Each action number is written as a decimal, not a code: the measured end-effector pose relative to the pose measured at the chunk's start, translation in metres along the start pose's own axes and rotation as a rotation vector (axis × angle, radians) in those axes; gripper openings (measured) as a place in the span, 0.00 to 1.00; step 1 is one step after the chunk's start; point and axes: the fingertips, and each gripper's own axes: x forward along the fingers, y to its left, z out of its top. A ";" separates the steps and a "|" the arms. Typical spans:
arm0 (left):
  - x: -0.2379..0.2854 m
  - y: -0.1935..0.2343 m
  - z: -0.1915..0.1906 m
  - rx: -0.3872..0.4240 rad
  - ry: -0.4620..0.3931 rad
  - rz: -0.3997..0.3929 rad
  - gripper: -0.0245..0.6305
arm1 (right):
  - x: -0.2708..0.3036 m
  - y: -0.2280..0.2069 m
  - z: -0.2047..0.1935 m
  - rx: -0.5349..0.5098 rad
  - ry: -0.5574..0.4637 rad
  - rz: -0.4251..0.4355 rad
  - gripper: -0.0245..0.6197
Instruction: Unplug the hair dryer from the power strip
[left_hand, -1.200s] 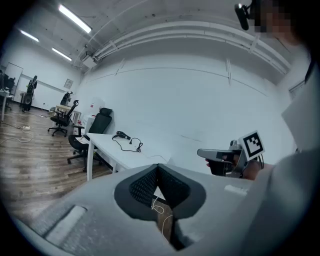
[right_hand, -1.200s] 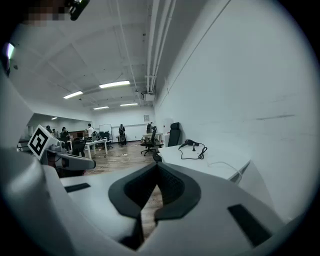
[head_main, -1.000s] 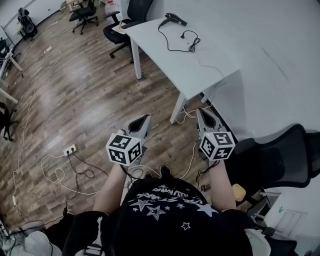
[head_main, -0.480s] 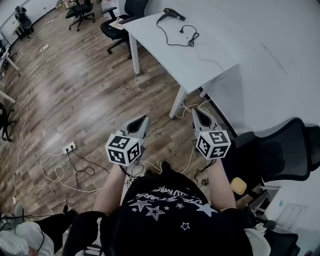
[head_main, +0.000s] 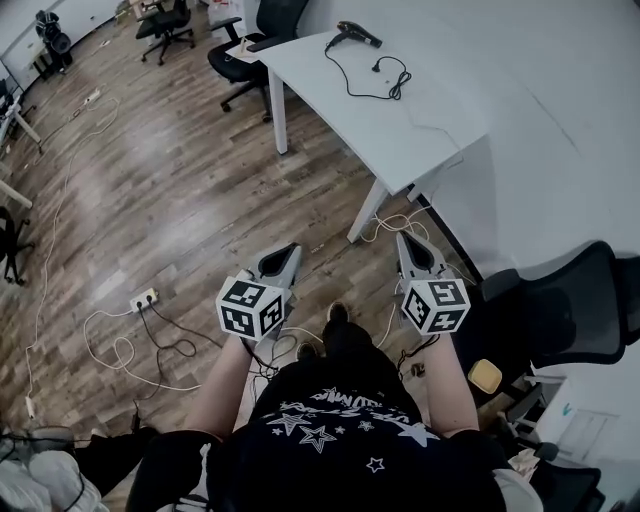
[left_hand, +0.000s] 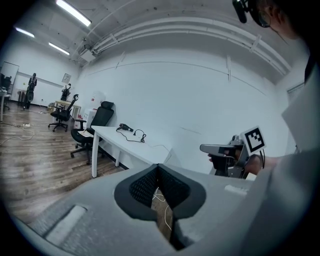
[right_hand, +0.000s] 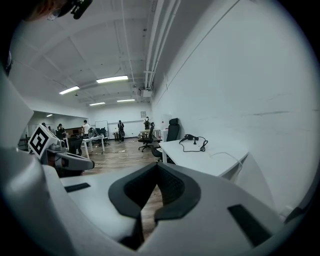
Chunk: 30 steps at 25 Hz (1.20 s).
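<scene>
Well out ahead, the hair dryer (head_main: 357, 34) lay at the far end of the white table (head_main: 440, 120), its black cord (head_main: 372, 92) trailing over the top and ending in a loose coil there. Both tongs were held low over the wooden floor (head_main: 180, 180), just short of the table. The left tongs (head_main: 287, 250) were pressed together at the tips with nothing between them; the right tongs (head_main: 408, 241) were likewise closed and empty. A white power strip (head_main: 143, 298) sat on the floor off to the left, well apart from the table
</scene>
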 end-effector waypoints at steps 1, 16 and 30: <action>0.000 0.004 0.002 0.002 -0.001 0.003 0.05 | 0.003 -0.001 0.000 0.001 0.001 -0.004 0.05; 0.066 0.096 0.018 -0.087 0.015 0.088 0.05 | 0.140 -0.051 0.022 0.050 0.007 0.006 0.05; 0.205 0.168 0.098 -0.071 0.040 0.106 0.05 | 0.293 -0.164 0.078 0.119 -0.003 -0.028 0.05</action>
